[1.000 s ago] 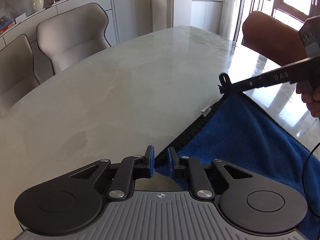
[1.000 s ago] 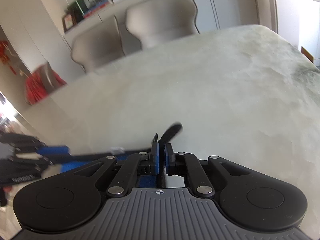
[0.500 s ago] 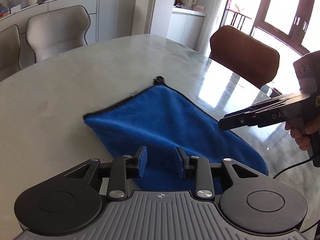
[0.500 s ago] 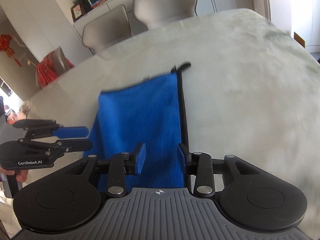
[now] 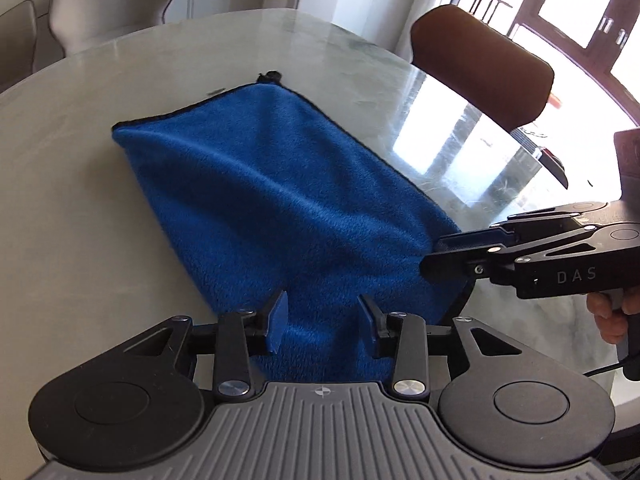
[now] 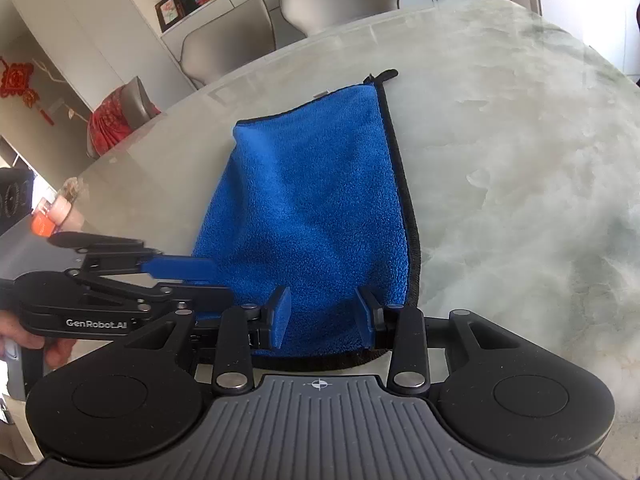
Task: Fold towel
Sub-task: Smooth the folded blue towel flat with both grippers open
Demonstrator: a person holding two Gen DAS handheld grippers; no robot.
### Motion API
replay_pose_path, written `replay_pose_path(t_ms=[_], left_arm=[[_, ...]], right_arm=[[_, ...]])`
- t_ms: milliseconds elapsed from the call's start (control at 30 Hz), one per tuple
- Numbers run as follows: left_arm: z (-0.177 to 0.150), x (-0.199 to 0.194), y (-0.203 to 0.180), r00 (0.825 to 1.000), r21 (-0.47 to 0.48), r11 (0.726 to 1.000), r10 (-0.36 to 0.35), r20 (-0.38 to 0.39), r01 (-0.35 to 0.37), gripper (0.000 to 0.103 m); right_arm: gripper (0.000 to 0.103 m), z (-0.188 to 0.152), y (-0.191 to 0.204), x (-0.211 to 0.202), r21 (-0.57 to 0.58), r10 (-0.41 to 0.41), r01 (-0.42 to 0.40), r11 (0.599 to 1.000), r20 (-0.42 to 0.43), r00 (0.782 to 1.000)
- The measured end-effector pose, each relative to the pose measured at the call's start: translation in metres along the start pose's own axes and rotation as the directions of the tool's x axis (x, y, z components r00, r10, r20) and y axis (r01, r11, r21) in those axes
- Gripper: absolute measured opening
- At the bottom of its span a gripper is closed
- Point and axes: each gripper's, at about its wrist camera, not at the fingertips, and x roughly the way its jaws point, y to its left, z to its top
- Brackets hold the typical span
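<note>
A blue towel with black trim lies folded over on the marble table; it also shows in the right wrist view. Its black hanging loop points away at the far corner. My left gripper is open and empty above the towel's near edge. My right gripper is open and empty above the near edge too. The right gripper shows in the left wrist view at the towel's right near corner. The left gripper shows in the right wrist view at the left near corner.
A brown chair stands at the table's far right edge. Two beige chairs stand across the table, with cabinets behind. A small orange-capped container sits near the table's left edge. Bare marble lies right of the towel.
A second ago both grippers were shut on the towel's edge and carried it over. They have let go, opened wide, and drawn back toward the near edge; the towel now lies folded.
</note>
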Motion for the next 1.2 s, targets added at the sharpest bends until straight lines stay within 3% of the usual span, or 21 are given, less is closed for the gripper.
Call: replay_pose_path(t_ms=[167,333,400,467,533,667,733,833,967,1100,1200], left_arm=[[-0.019,-0.017,0.007,0.998,-0.082,0.994,0.069,0.0,-0.069,0.041],[-0.004,-0.036,0.015,0.992,-0.104,0.994,0.035,0.118,-0.022,0.042],[0.016,-0.038,0.014,0.984,-0.068,0.997,-0.009,0.178,0.021,0.052],[0.036,-0.032,0.011,0.974,-0.013,0.999,-0.043,0.222,0.047,0.053],[0.051,-0.023,0.009,0.973,0.023,0.998,-0.07,0.221,0.066,0.053],[0.078,0.017,0.019,0.985,0.043,0.993,-0.119,0.126,0.114,0.056],[0.084,0.032,0.029,0.992,0.034,0.996,-0.086,0.087,0.084,0.056],[0.087,0.045,0.047,0.997,0.036,0.999,0.016,0.074,-0.019,0.053],[0.101,0.045,0.087,0.988,-0.018,0.992,0.13,0.086,-0.128,0.048],[0.109,0.04,0.113,0.975,-0.042,0.978,0.209,0.071,-0.206,0.052],[0.108,0.023,0.118,0.981,-0.081,0.989,0.137,0.139,-0.126,0.053]], right_arm=[[0.044,-0.002,0.002,0.002,-0.014,0.007,-0.007,1.0,0.009,1.0],[0.055,-0.005,0.01,0.003,-0.058,0.004,-0.003,0.998,0.011,1.0],[0.057,-0.006,0.012,0.004,-0.066,-0.004,0.005,0.998,0.013,1.0],[0.058,-0.006,0.014,0.004,-0.065,-0.011,0.011,0.998,0.015,1.0],[0.058,-0.007,0.015,0.003,-0.066,-0.013,0.014,0.998,0.015,1.0],[0.059,-0.007,0.015,0.004,-0.06,-0.011,0.012,0.998,0.016,1.0],[0.059,-0.006,0.013,0.003,-0.057,-0.007,0.008,0.998,0.015,1.0],[0.059,-0.006,0.012,0.004,-0.053,-0.002,0.003,0.999,0.016,1.0],[0.061,-0.006,0.011,0.004,-0.053,0.005,-0.004,0.999,0.018,1.0],[0.065,-0.005,0.012,0.004,-0.052,0.007,-0.006,0.999,0.014,1.0],[0.065,-0.003,0.019,0.003,-0.08,-0.001,0.003,0.997,0.028,1.0]])
